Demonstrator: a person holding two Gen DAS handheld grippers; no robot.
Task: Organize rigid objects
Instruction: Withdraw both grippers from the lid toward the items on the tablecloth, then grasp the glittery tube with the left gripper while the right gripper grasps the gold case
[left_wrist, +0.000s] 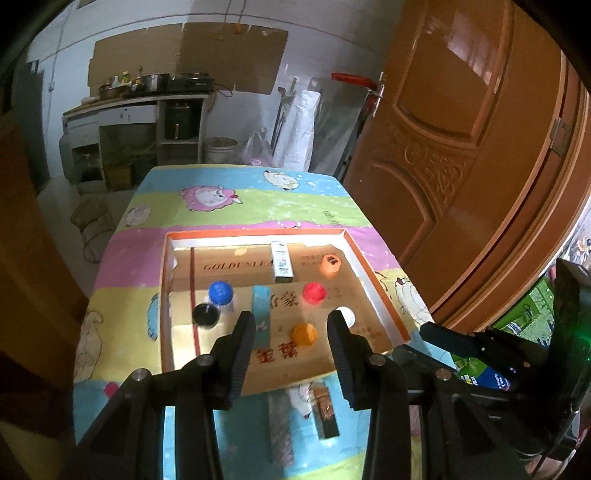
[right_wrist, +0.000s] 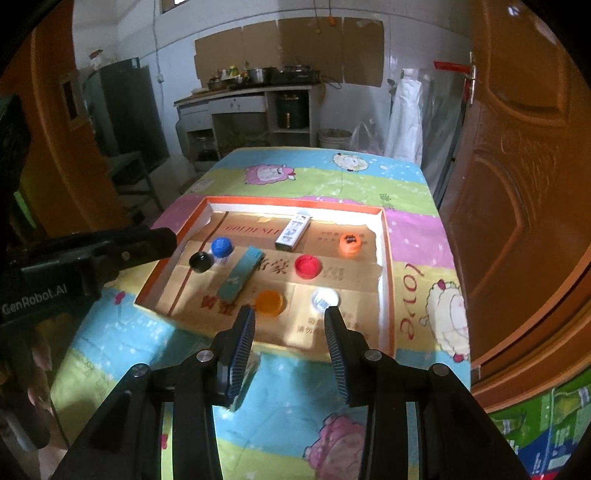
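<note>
Inside tray (left_wrist: 373, 273): six caps, two boxes; both hand-held grippers agape, empty.

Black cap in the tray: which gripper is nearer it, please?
Left: the left gripper hovers just beside the black cap; the right gripper is toward the tray's opposite side.

Both wrist cameras are looking forward and steeply down past their own tool, from near the table's (left_wrist: 236, 206) front edge. Both are sharing the shallow box (left_wrist: 373, 273) ahead and the far kitchen wall.
</note>
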